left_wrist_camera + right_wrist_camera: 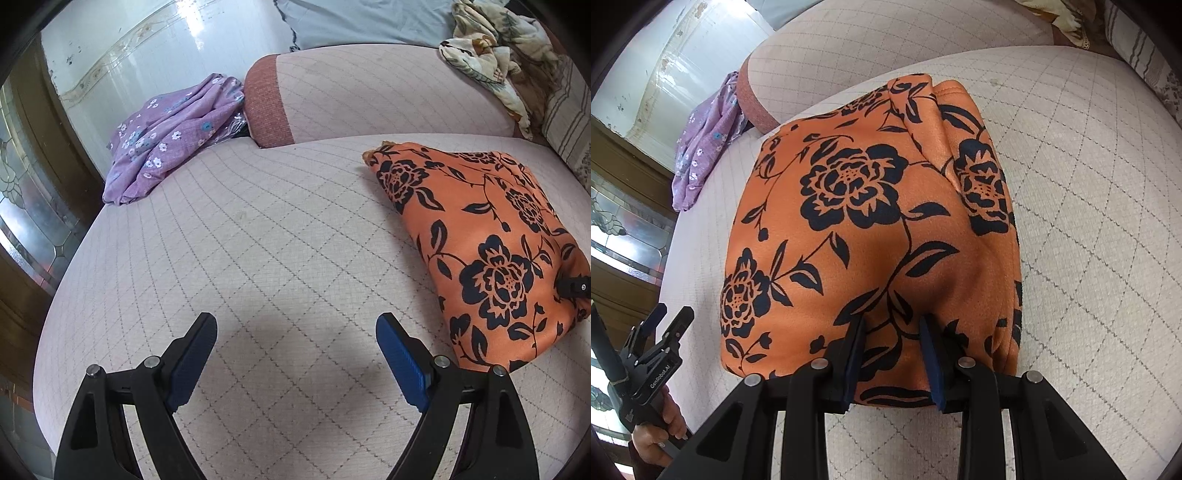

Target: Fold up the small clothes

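Orange floral garment (871,229) near edge pinched between right gripper (892,332) fingers.

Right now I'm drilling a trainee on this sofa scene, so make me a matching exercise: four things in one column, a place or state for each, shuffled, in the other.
Things:
1. orange cloth
2. purple cloth
3. left gripper
4. right gripper

Places or states:
A. open over bare sofa cushion
B. pinching the near edge of a cloth
C. heaped at the seat's far left end, beside the armrest
D. folded on the seat, black flowers

Pairs: 1-D, 2-C, 3-A, 4-B
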Tool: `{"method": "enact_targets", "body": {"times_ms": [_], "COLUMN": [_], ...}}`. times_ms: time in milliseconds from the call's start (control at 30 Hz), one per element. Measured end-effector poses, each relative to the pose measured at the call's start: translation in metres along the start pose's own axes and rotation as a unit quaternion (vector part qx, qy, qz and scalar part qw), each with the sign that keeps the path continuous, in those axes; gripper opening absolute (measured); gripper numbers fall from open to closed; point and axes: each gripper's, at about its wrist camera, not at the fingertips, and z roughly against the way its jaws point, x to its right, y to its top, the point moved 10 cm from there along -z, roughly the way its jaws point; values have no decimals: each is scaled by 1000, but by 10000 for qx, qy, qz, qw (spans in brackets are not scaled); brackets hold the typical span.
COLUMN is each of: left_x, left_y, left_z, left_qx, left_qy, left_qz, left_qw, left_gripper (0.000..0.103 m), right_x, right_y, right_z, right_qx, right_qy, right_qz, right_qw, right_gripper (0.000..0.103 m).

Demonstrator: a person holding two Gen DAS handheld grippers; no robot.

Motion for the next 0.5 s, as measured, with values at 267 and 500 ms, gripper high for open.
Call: {"method": "enact_targets", "body": {"times_ms": [267, 500], "left_x": [9, 21], "left_y": [0, 0], "left_z": [-2, -2], "left_qx": [-16, -13], "left_qy": [-46, -106], "left_qz": [-30, -132], "left_qw": [10000, 9999], "left_gripper": [88, 88], "right_x": [-1, 0], "right_y": [0, 0], "right_z": [0, 0], "right_qx": [1, -9], "right_qy": [3, 28], "right_qz": [-14, -14], "right_qw": [10000, 10000], "right_gripper": [34, 34]}}
